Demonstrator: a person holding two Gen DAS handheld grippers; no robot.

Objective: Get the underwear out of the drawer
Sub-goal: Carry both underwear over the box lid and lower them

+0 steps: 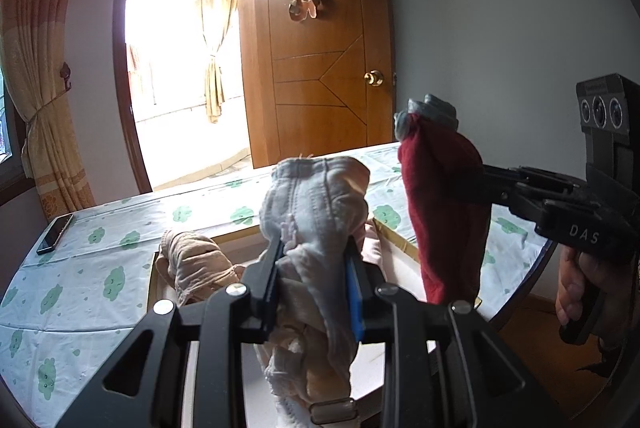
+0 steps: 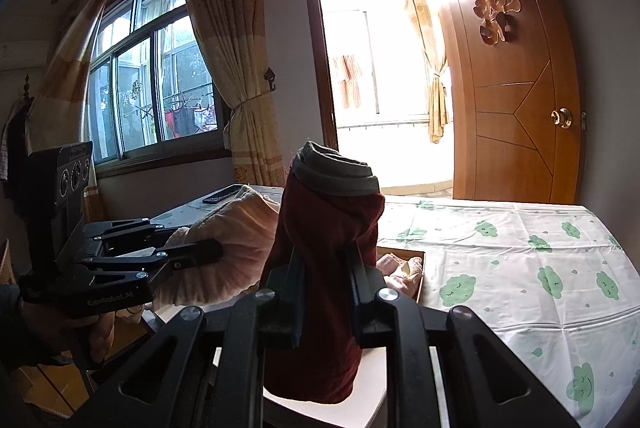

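Note:
In the left wrist view my left gripper [image 1: 316,246] is shut on a pale grey-beige underwear [image 1: 316,196], which stands bunched above the fingers and hangs below them. To the right, my right gripper [image 1: 486,184] is shut on a dark red underwear [image 1: 444,212] with a grey waistband, held up in the air. The right wrist view shows the same red underwear [image 2: 326,228] pinched in my right gripper [image 2: 325,256]. The left gripper [image 2: 218,252] is at the left, clamping the pale underwear [image 2: 240,240]. The open drawer [image 1: 404,244] lies below both, with more pale garments [image 1: 192,264] in it.
A bed with a cloud-print sheet [image 2: 520,268] spreads beyond the drawer [image 2: 420,280]. A dark phone [image 1: 56,234] lies on its far left. Behind are a wooden door [image 1: 320,68], a bright balcony opening, curtains and a window [image 2: 152,88]. A hand [image 1: 576,284] grips the right handle.

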